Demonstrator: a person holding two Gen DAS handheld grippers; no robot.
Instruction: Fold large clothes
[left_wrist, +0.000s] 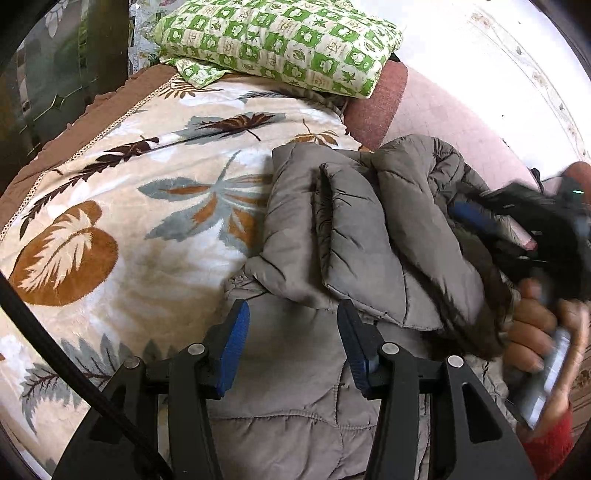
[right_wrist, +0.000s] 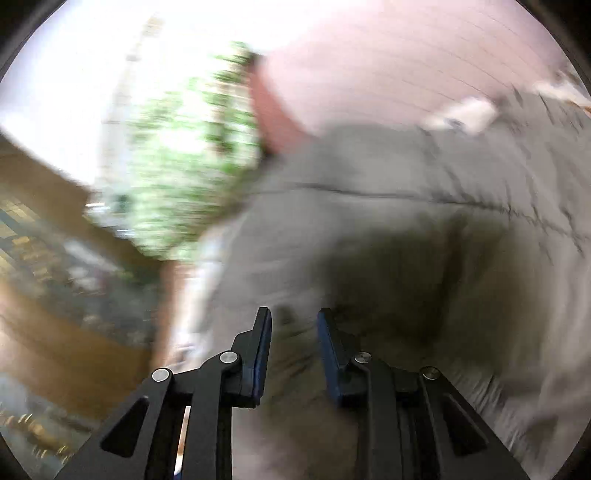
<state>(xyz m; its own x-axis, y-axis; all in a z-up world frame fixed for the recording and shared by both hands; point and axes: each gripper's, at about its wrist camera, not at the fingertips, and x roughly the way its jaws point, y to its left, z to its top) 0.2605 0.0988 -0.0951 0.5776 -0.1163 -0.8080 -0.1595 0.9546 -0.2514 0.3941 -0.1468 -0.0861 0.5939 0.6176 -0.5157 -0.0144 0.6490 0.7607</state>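
Observation:
A grey padded jacket (left_wrist: 354, 236) lies partly folded on a bed with a leaf-print blanket (left_wrist: 110, 206). My left gripper (left_wrist: 291, 317) is open, its blue pads on either side of the jacket's near part, holding nothing. In the left wrist view the right gripper (left_wrist: 480, 218) comes in from the right, its blue fingers pushed into a dark fold of the jacket, with the person's hand behind it. The right wrist view is motion-blurred: my right gripper (right_wrist: 294, 321) shows a gap between its fingers over the grey jacket (right_wrist: 406, 229), and any grip is unclear.
A green-and-cream checked pillow (left_wrist: 280, 40) lies at the head of the bed, over a reddish cushion (left_wrist: 380, 99). A pale pink wall (left_wrist: 461, 110) runs along the bed's right side. A dark wooden frame (left_wrist: 99, 44) stands at the far left.

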